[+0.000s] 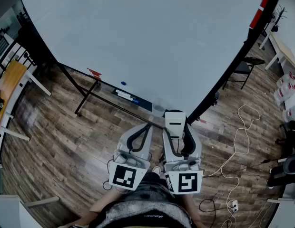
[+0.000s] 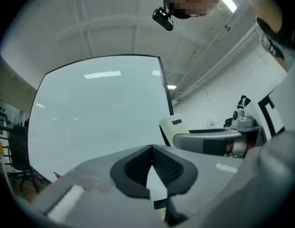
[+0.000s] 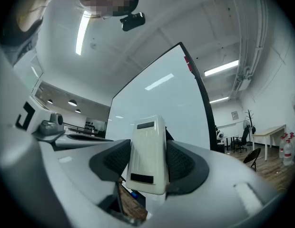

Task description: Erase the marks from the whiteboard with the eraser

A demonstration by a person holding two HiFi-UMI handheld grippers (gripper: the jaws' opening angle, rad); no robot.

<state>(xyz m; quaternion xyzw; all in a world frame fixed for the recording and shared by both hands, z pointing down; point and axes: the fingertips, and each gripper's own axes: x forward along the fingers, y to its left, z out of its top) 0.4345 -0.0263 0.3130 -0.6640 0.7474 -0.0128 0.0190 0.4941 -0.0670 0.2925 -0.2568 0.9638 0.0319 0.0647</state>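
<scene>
A large whiteboard (image 1: 152, 37) on a black stand fills the upper half of the head view; I see no marks on its surface. My right gripper (image 1: 175, 127) is shut on a white eraser (image 1: 175, 123), held just below the board's lower edge. In the right gripper view the eraser (image 3: 147, 156) stands upright between the jaws, with the whiteboard (image 3: 162, 103) behind it. My left gripper (image 1: 146, 128) hangs beside the right one, shut, with nothing between its jaws. In the left gripper view the jaws meet at the left gripper (image 2: 151, 148), facing the whiteboard (image 2: 100, 113).
The board's tray (image 1: 126, 95) holds markers and a small blue thing (image 1: 123, 83). A red mark (image 1: 94, 72) sits at the board's lower left edge. Cables (image 1: 240, 137) trail over the wooden floor at right. A desk (image 1: 9, 87) stands at left, a chair (image 1: 250, 63) and table (image 1: 285, 49) at right.
</scene>
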